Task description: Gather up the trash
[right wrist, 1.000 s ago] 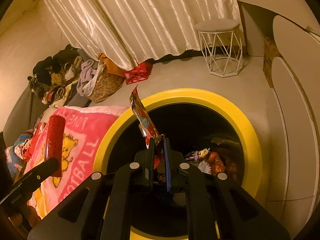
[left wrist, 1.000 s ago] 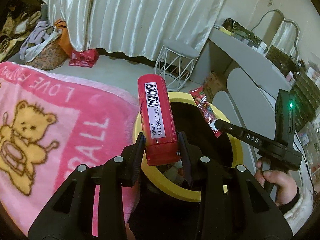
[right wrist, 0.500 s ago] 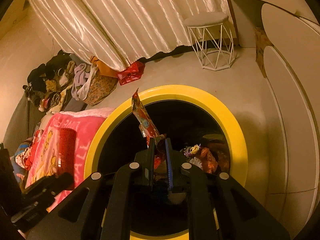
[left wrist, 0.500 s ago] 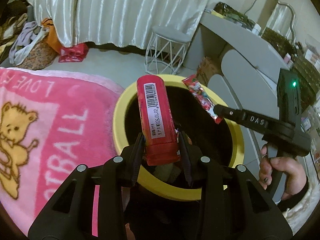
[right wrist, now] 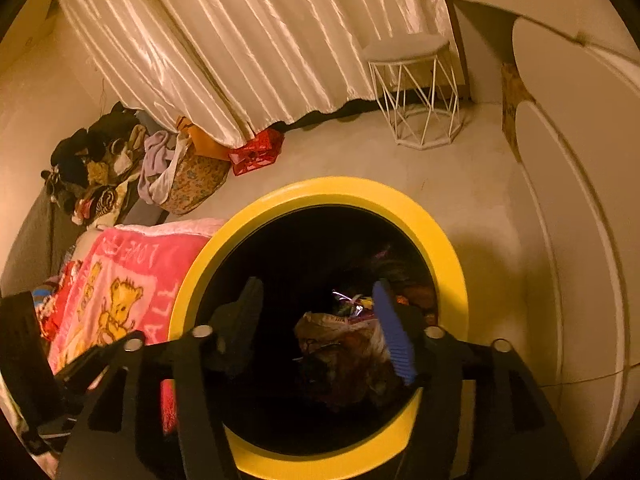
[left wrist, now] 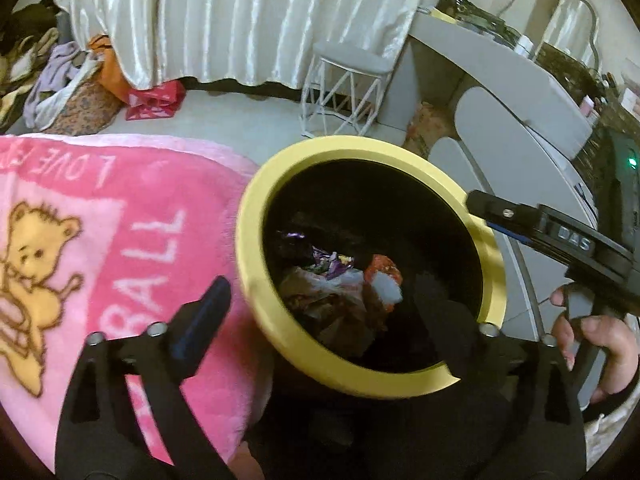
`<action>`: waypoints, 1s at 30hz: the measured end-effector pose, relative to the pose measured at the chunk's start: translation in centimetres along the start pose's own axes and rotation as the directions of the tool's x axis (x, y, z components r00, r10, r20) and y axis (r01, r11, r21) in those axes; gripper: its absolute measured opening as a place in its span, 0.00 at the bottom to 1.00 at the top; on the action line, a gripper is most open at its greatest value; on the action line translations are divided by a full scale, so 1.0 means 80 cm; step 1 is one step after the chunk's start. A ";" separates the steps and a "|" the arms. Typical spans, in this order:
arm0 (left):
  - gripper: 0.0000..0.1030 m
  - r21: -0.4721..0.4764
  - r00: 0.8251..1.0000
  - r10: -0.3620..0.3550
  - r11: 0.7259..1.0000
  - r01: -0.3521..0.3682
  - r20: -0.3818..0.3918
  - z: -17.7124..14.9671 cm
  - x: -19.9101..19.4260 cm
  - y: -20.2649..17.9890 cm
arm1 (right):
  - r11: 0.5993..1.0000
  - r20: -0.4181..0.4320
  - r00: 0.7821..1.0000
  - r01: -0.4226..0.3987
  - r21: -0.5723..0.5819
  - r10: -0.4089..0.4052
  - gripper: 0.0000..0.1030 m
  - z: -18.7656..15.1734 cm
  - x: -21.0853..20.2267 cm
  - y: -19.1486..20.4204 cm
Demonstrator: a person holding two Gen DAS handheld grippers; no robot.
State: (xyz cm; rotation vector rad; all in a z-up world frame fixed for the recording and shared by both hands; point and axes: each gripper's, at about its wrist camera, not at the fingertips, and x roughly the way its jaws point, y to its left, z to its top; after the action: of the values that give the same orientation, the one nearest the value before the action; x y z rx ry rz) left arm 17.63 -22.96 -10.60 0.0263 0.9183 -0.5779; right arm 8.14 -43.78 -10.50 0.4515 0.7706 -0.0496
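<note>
Both claws hang over the yellow-rimmed trash bin (left wrist: 256,280), and both are empty. The left claw (left wrist: 320,304) stands wide, its jaws having just been opening, with nothing between them; its left finger lies over the pink bear blanket (left wrist: 100,240) and its right finger is lost against the bin's dark inside. The right claw (right wrist: 320,320) is also parted, its jaws having just been opening, and only the bin's mouth shows between its fingers. In the left wrist view the right claw reaches in over the bin's far rim from the right side, held by a hand (left wrist: 592,344).

The trash itself lies at the bottom of the bin: a heap of crumpled wrappers (left wrist: 336,280), purple foil, a red and white piece, and brownish paper, all well below the rim. Which of these pieces were dropped from the claws cannot be told apart in the heap.

So this round of the task looks done: neither claw carries anything, and the bin holds the rubbish. What is left is hard to judge. The visible part of the blanket is free of litter. At its far left edge in the right wrist view some red and blue clutter (right wrist: 52,304) shows, too small to tell whether it is trash. The next step is probably to draw both claws back and look for more.
</note>
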 end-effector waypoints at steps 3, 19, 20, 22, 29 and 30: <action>0.90 -0.030 0.999 0.049 0.998 -0.048 0.022 -0.006 -0.018 0.014 | 0.999 0.036 0.999 0.008 -0.040 -0.007 0.76 -0.002 -0.013 0.015; 0.90 -0.160 0.920 0.323 0.943 -0.293 0.221 -0.061 -0.132 0.061 | 0.970 0.385 0.921 0.041 -0.241 0.056 0.94 -0.085 -0.091 0.121; 0.90 -0.166 0.914 0.330 0.940 -0.297 0.235 -0.064 -0.137 0.062 | 0.967 0.406 0.912 0.047 -0.252 0.062 0.94 -0.090 -0.095 0.125; 0.90 -0.186 0.895 0.345 0.935 -0.301 0.284 -0.073 -0.152 0.060 | 0.957 0.449 0.891 0.061 -0.282 0.075 0.94 -0.100 -0.104 0.133; 0.90 -0.192 0.866 0.345 0.937 -0.293 0.361 -0.094 -0.182 0.059 | 0.933 0.503 0.858 0.096 -0.346 0.098 0.94 -0.120 -0.120 0.140; 0.90 -0.183 0.862 0.348 0.936 -0.299 0.369 -0.096 -0.184 0.056 | 0.933 0.503 0.859 0.097 -0.347 0.098 0.94 -0.120 -0.120 0.140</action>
State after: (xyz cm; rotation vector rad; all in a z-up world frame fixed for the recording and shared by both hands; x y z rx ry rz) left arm 7.23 -10.37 -5.24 -0.0433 0.5315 -0.1973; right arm -2.84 -30.85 -5.72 0.0704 0.2351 -0.0244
